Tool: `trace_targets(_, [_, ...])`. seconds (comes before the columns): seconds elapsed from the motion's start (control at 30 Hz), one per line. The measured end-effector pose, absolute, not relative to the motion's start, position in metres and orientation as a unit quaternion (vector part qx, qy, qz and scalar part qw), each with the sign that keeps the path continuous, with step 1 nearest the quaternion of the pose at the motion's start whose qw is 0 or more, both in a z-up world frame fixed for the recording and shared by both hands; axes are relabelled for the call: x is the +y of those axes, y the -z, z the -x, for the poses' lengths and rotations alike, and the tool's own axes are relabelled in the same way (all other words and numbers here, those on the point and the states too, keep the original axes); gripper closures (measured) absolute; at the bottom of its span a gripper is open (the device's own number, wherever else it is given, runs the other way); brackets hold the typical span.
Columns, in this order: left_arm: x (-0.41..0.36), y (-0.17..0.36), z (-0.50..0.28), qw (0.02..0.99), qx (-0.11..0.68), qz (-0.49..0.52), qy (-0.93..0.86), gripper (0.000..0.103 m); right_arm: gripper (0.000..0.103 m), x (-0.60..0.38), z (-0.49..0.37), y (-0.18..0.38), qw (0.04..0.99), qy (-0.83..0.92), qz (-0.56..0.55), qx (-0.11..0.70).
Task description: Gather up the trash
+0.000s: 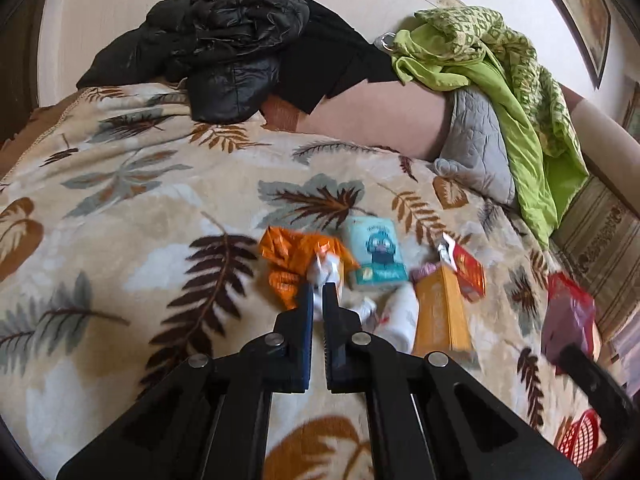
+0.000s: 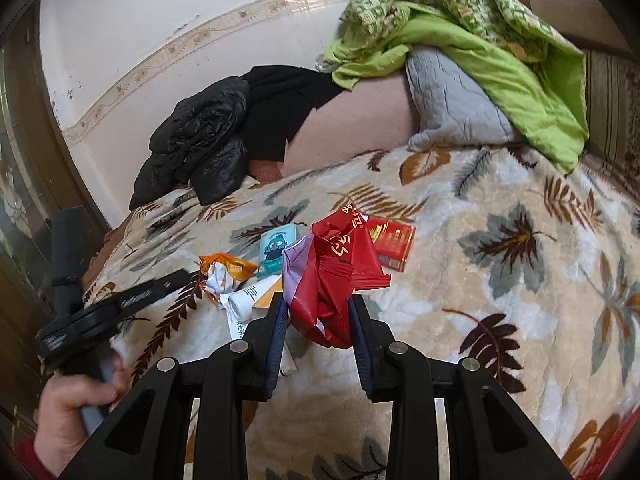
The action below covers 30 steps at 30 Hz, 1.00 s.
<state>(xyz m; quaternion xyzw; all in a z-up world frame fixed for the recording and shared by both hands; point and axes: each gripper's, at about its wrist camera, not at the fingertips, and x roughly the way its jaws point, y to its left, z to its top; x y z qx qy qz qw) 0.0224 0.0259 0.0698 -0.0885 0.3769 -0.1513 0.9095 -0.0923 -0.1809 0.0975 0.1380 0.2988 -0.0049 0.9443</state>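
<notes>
Trash lies on a leaf-patterned blanket [image 1: 120,184]. My left gripper [image 1: 318,292] is shut on crumpled white paper [image 1: 324,272], beside an orange wrapper [image 1: 292,256]. A teal tissue pack [image 1: 376,252], a white tube [image 1: 396,316], an orange box [image 1: 440,312] and a red pack [image 1: 468,268] lie to its right. My right gripper [image 2: 318,308] is shut on a red snack bag [image 2: 332,272] and holds it above the blanket [image 2: 500,280]. The left gripper [image 2: 176,280], white paper [image 2: 218,280], tube [image 2: 250,296], tissue pack [image 2: 276,250] and red pack [image 2: 392,240] also show in the right wrist view.
A black jacket [image 1: 224,48], a green cloth [image 1: 500,64] and a grey quilted pillow [image 1: 476,148] lie at the back by the wall. A red basket [image 1: 580,436] sits at the lower right off the bed. The red bag [image 1: 568,316] hangs at the right.
</notes>
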Motion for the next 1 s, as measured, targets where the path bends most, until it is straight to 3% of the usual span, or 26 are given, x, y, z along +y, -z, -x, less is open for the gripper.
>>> trace_targets(0.1, [0.036, -0.063, -0.017, 0.897, 0.398, 0.110, 0.156, 0.100, 0.070, -0.181, 0.099, -0.098, 0.945, 0.009, -0.140, 0.296])
trace_targets(0.17, [0.045, -0.062, -0.014, 0.891, 0.404, 0.132, 0.161, 0.094, 0.070, -0.182, 0.103, -0.099, 0.946, 0.015, -0.137, 0.293])
trace_targets(0.23, [0.057, -0.062, -0.014, 0.888, 0.401, 0.158, 0.162, 0.071, 0.070, -0.184, 0.107, -0.101, 0.948, 0.022, -0.133, 0.288])
trace_targets(0.27, [0.063, -0.062, -0.015, 0.887, 0.398, 0.176, 0.157, 0.042, 0.070, -0.187, 0.109, -0.102, 0.949, 0.026, -0.131, 0.285])
trace_targets(0.3, [0.068, -0.061, -0.016, 0.886, 0.394, 0.191, 0.150, 0.028, 0.070, -0.191, 0.110, -0.103, 0.950, 0.031, -0.133, 0.282])
trace_targets(0.47, [0.067, -0.056, -0.035, 0.871, 0.395, 0.245, 0.162, 0.027, 0.070, -0.204, 0.107, -0.101, 0.945, 0.037, -0.149, 0.288])
trace_targets(0.8, [0.015, -0.032, -0.091, 0.865, 0.433, 0.205, 0.149, 0.028, 0.070, -0.207, 0.089, -0.092, 0.937, 0.018, -0.160, 0.309])
trace_targets(0.83, [0.011, -0.025, -0.095, 0.864, 0.442, 0.195, 0.141, 0.032, 0.070, -0.208, 0.088, -0.092, 0.937, 0.018, -0.160, 0.310])
trace_targets(0.9, [0.006, -0.016, -0.099, 0.863, 0.454, 0.176, 0.135, 0.056, 0.070, -0.209, 0.084, -0.091, 0.936, 0.017, -0.162, 0.313])
trace_targets(1.0, [0.004, -0.017, -0.094, 0.872, 0.445, 0.156, 0.133, 0.056, 0.070, -0.208, 0.083, -0.090, 0.934, 0.012, -0.168, 0.315])
